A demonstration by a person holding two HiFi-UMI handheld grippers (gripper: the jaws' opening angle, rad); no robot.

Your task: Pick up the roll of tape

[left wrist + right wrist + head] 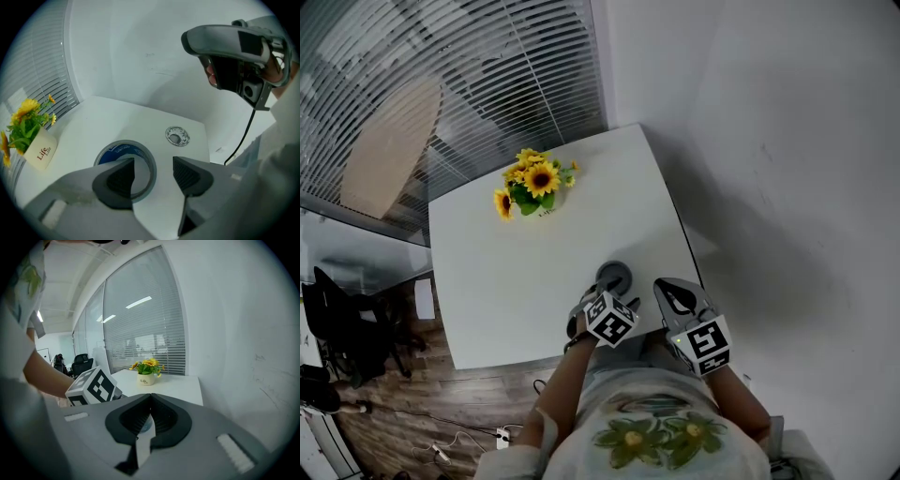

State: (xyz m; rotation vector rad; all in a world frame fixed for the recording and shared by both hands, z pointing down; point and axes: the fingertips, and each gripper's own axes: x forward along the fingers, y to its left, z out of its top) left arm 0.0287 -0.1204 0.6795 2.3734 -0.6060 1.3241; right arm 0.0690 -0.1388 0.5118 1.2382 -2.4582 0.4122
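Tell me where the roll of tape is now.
In the left gripper view, low and left of centre, the roll of tape lies flat on the white table, under the open left gripper, with a round grommet just beyond.

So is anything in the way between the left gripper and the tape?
No, nothing visible. The left gripper is right at the roll of tape, jaws open, with one side of it between them.

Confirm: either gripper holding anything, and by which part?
Nothing held. The left gripper has its jaws open astride one side of the roll of tape, not pressing it. The right gripper is shut, empty.
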